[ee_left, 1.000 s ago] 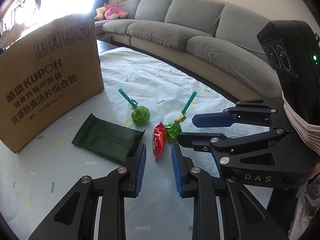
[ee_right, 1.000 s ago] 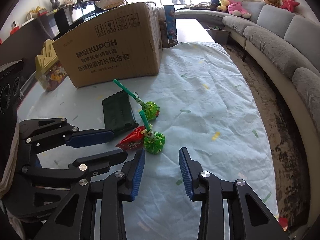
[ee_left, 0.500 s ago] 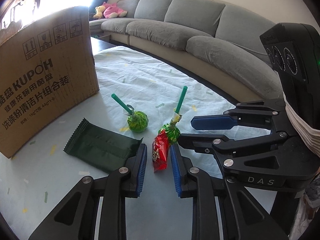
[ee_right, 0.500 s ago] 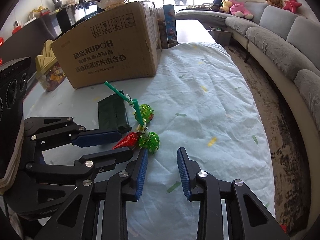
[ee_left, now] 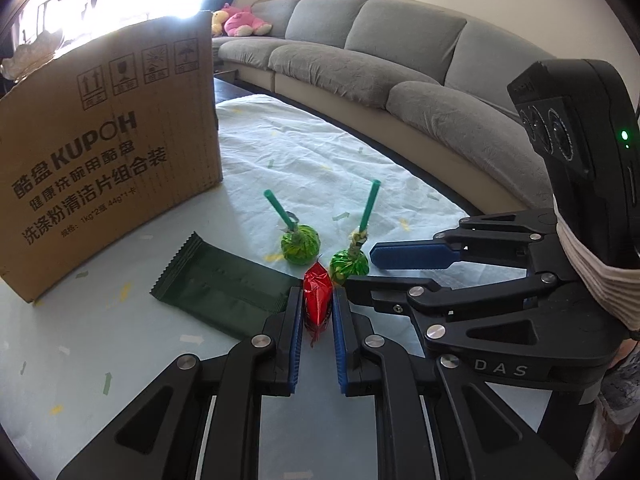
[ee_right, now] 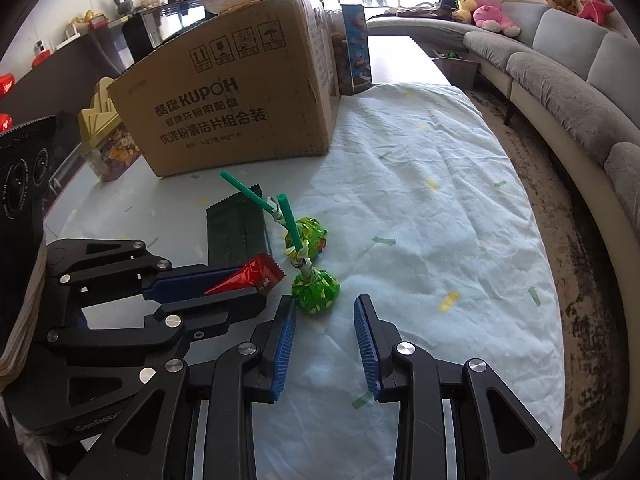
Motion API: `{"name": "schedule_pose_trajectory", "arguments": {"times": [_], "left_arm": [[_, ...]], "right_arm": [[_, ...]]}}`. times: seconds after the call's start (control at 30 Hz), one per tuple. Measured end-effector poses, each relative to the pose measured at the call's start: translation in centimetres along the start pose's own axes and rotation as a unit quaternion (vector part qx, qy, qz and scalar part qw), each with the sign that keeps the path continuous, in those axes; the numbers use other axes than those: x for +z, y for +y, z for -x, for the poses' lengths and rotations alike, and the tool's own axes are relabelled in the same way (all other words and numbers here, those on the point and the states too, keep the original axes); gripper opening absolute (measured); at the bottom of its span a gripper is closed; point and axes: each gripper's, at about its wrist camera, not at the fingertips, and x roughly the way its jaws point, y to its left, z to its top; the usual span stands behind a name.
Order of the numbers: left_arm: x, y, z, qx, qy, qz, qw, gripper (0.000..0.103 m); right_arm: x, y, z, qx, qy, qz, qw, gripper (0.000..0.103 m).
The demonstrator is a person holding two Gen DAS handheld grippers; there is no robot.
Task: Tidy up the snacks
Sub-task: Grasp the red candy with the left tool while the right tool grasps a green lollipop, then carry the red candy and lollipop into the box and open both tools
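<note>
Left wrist view: left gripper (ee_left: 316, 312) clamped on red candy wrapper (ee_left: 317, 298), lower centre. Right gripper (ee_right: 325, 334) parted, empty, near lollipop (ee_right: 316, 290) just ahead, frame centre. Second lollipop (ee_right: 308, 232) beyond; dark green packet (ee_left: 224, 292) flat on tabletop (ee_left: 80, 360); cardboard box (ee_left: 100, 168) upper left.

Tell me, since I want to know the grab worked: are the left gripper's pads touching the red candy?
Touching. The left wrist view shows both blue pads of the left gripper pressed against the sides of the red candy.
</note>
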Motion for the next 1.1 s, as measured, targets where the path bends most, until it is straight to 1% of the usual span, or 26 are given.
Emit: {"name": "schedule_pose_trajectory", "arguments": {"times": [0.23, 0.3, 0.6, 0.87, 1.1], "left_arm": [[-0.1, 0.5, 0.7, 0.006, -0.004, 0.015, 0.9999, 0.015], [-0.2, 0.6, 0.8, 0.007, -0.004, 0.019, 0.9998, 0.015], [-0.3, 0.9, 2.2, 0.019, -0.016, 0.034, 0.9991, 0.015], [0.0, 1.0, 4.8, 0.036, -0.042, 0.046, 0.9974, 0.015], [0.4, 1.2, 8.2, 0.052, -0.079, 0.054, 0.9941, 0.015]], "right_arm": [[0.6, 0.3, -0.9, 0.007, 0.005, -0.003, 1.0, 0.031], [0.8, 0.4, -1.1, 0.004, 0.005, 0.002, 1.0, 0.028], [0.7, 0.9, -0.3, -0.001, 0.001, 0.001, 1.0, 0.027], [0.8, 2.0, 1.9, -0.003, -0.022, 0.0, 1.0, 0.027], [1.5, 3.1, 3.9, -0.001, -0.048, 0.001, 0.999, 0.027]]}}
